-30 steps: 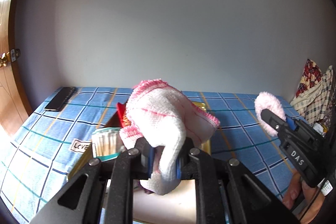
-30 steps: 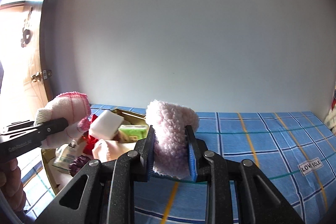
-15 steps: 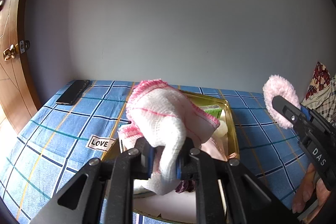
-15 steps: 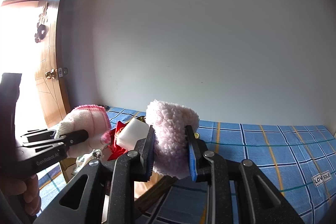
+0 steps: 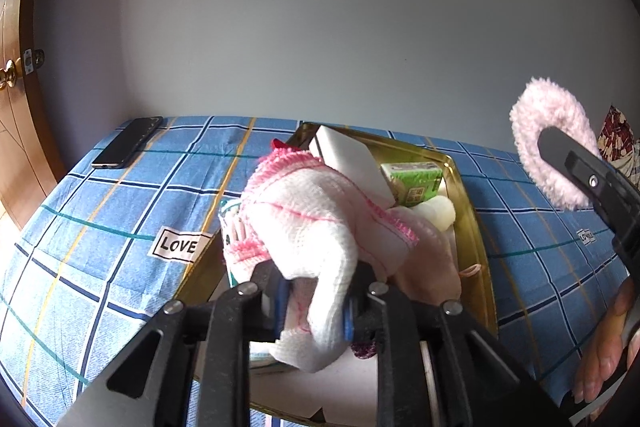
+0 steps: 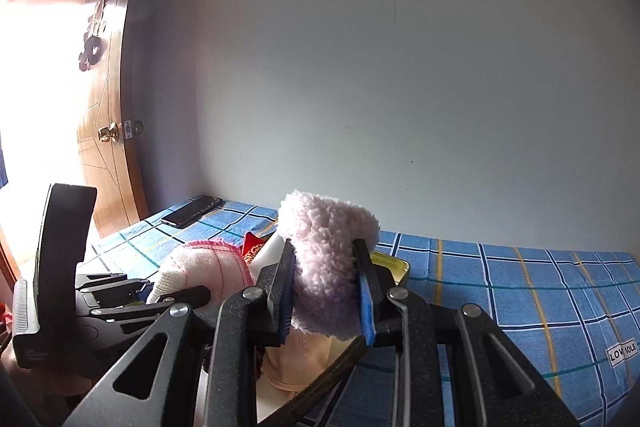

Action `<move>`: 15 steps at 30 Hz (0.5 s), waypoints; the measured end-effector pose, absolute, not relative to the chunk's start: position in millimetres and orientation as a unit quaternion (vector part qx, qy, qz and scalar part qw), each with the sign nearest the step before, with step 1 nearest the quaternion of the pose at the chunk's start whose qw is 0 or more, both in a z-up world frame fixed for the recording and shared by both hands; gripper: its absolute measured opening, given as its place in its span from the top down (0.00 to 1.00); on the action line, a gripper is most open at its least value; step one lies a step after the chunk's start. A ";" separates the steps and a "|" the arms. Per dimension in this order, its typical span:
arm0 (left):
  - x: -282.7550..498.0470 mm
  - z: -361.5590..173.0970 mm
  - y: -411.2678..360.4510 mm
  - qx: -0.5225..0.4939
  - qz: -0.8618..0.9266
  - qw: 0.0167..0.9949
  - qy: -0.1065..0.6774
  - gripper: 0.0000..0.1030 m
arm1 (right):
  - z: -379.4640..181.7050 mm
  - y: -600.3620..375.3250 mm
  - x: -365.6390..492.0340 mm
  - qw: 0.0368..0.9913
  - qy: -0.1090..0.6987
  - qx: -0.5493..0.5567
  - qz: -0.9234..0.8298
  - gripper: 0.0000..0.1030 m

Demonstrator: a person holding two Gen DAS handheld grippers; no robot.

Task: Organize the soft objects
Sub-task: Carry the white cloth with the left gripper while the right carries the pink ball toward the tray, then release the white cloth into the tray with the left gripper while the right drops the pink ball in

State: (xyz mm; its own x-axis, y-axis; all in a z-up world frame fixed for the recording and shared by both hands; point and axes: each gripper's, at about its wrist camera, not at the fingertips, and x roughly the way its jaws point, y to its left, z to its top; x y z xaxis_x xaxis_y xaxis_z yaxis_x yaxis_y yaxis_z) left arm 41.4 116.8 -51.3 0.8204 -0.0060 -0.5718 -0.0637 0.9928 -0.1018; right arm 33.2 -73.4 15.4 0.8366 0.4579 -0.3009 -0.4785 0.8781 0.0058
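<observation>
My left gripper [image 5: 316, 301] is shut on a white cloth with pink edging [image 5: 320, 223] and holds it above a gold tray [image 5: 472, 227] on the blue checked bedcover. My right gripper [image 6: 326, 301] is shut on a fluffy pale pink soft piece [image 6: 326, 259], held above the tray's right edge [image 6: 394, 265]. In the left wrist view the pink piece [image 5: 548, 143] and the right gripper show at the right. In the right wrist view the cloth [image 6: 204, 267] and the left gripper show at the lower left.
The tray holds a white sponge block [image 5: 348, 159], a green carton [image 5: 416, 183], a peach cloth [image 5: 432, 259] and a red item [image 6: 252, 247]. A phone [image 5: 128, 143] lies at the bed's far left. A wooden door [image 6: 104, 131] stands left; patterned fabric [image 5: 618, 143] lies right.
Both grippers have risen and swung left over the tray, each keeping its hold. The right gripper now sits closer beside the left one.
</observation>
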 end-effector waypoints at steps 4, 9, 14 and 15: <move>41.0 -51.9 121.1 -0.059 0.019 0.952 0.299 0.64 | 15.6 -76.4 30.8 0.957 0.147 -0.038 0.247 0.73; 35.6 -49.7 126.6 -0.066 0.038 0.952 0.295 0.34 | 15.8 -77.3 31.0 0.955 0.150 -0.042 0.252 0.73; 18.1 -37.4 136.2 -0.066 0.055 0.960 0.268 0.12 | 9.1 -70.2 36.3 0.950 0.165 -0.055 0.261 0.73; 15.1 -35.4 139.0 -0.067 0.062 0.960 0.263 0.06 | 7.2 -68.1 37.3 0.949 0.168 -0.056 0.262 0.73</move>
State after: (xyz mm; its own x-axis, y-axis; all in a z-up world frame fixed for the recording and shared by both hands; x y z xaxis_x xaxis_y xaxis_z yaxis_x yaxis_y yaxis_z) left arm 15.1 139.0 -35.4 0.8538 0.0837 -0.5139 -0.1543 0.9833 -0.0962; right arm 37.3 -68.1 7.2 0.8059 0.4786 -0.3486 -0.5164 0.8561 -0.0185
